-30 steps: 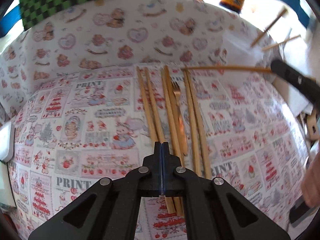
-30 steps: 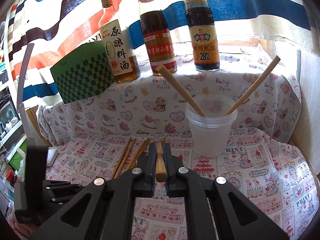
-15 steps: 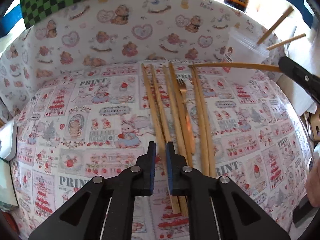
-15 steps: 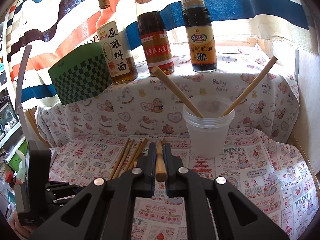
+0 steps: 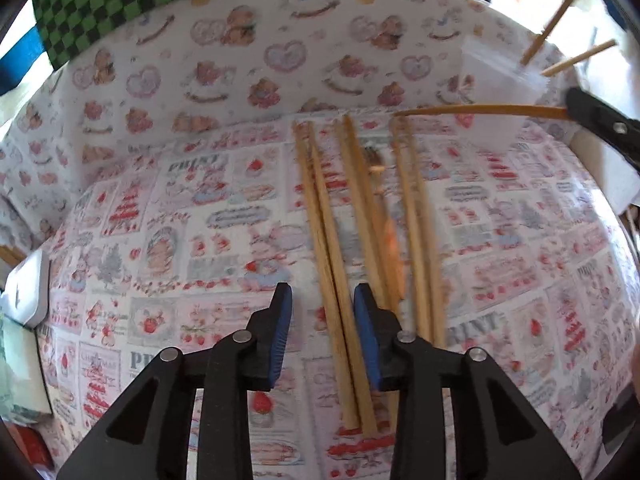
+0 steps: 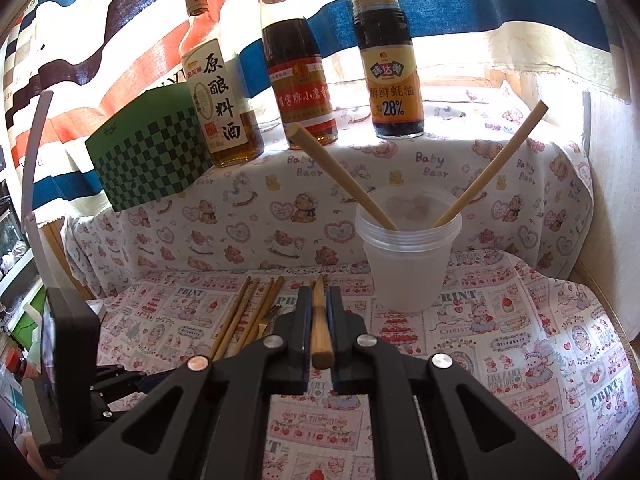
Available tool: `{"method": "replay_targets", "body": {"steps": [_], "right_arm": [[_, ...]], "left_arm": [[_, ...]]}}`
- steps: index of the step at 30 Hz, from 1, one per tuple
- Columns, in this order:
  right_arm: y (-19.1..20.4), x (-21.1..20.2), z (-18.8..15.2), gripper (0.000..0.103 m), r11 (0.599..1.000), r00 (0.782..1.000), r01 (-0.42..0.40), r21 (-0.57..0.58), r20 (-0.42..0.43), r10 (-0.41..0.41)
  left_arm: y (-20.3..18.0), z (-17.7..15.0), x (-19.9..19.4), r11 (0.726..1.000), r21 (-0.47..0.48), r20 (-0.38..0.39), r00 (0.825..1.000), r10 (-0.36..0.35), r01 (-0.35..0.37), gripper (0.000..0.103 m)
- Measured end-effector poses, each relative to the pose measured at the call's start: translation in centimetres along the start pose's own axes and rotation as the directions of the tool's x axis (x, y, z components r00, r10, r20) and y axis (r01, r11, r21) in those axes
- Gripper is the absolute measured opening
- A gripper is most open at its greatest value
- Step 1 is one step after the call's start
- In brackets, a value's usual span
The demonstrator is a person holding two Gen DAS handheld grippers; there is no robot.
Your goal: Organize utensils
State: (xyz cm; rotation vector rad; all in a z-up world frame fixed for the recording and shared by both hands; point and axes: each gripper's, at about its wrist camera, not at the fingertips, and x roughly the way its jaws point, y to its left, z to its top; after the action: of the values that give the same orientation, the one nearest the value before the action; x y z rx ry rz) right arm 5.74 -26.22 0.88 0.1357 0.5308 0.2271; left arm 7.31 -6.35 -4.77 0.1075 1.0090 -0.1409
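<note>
The left gripper [image 5: 322, 328] is opening its jaws above the chopsticks [image 5: 336, 280] lying in a row on the tabletop [image 5: 160, 240], two sticks between the pads, neither yet pinched. The right gripper [image 6: 318, 344] is clamped tight on one chopstick [image 6: 320, 328], the plastic cup [image 6: 408, 268] at one o'clock holding two already. Judged next: lower, close on one, and carry the held stick to the cup.

opening left gripper [image 5: 322, 332] over two chopsticks [image 5: 335, 280] on tablecloth [image 5: 160, 208]
</note>
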Motion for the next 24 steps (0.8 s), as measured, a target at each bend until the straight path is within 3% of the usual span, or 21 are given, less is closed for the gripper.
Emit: {"method": "replay_targets", "body": {"steps": [2,5,8,10,11,13,24], "right_arm": [[-0.2,0.0,0.1,0.006,1.000,1.000,0.003,0.008,-0.001,-0.003],[-0.4,0.0,0.2,0.006,1.000,1.000,0.001,0.022,-0.004,0.000],[-0.4,0.0,0.2,0.006,1.000,1.000,0.001,0.022,-0.004,-0.001],[-0.4,0.0,0.2,0.006,1.000,1.000,0.000,0.022,-0.003,0.000],[-0.5,-0.1,0.2,0.006,1.000,1.000,0.000,0.022,-0.003,0.000],[-0.5,-0.1,0.3,0.006,1.000,1.000,0.000,0.022,-0.001,0.000],[-0.6,-0.1,0.3,0.006,1.000,1.000,0.002,0.021,-0.001,-0.002]], "left_arm": [[0.7,0.2,-0.1,0.999,-0.027,-0.002,0.999,0.035,-0.035,0.029],[1.4,0.5,0.1,0.998,-0.064,-0.010,1.000,0.027,-0.027,0.028],[2.3,0.8,0.1,0.994,-0.108,-0.012,1.000,-0.029,0.028,0.026],[2.9,0.8,-0.1,0.986,-0.143,-0.009,0.996,-0.084,0.082,0.019],[3.2,0.9,-0.3,0.984,-0.151,-0.002,0.995,-0.099,0.097,0.014],[3.5,1.1,-0.7,0.984,-0.145,0.010,0.994,-0.105,0.105,0.013],[2.5,0.8,-0.5,0.994,-0.107,-0.014,1.000,-0.027,0.026,0.013]]}}
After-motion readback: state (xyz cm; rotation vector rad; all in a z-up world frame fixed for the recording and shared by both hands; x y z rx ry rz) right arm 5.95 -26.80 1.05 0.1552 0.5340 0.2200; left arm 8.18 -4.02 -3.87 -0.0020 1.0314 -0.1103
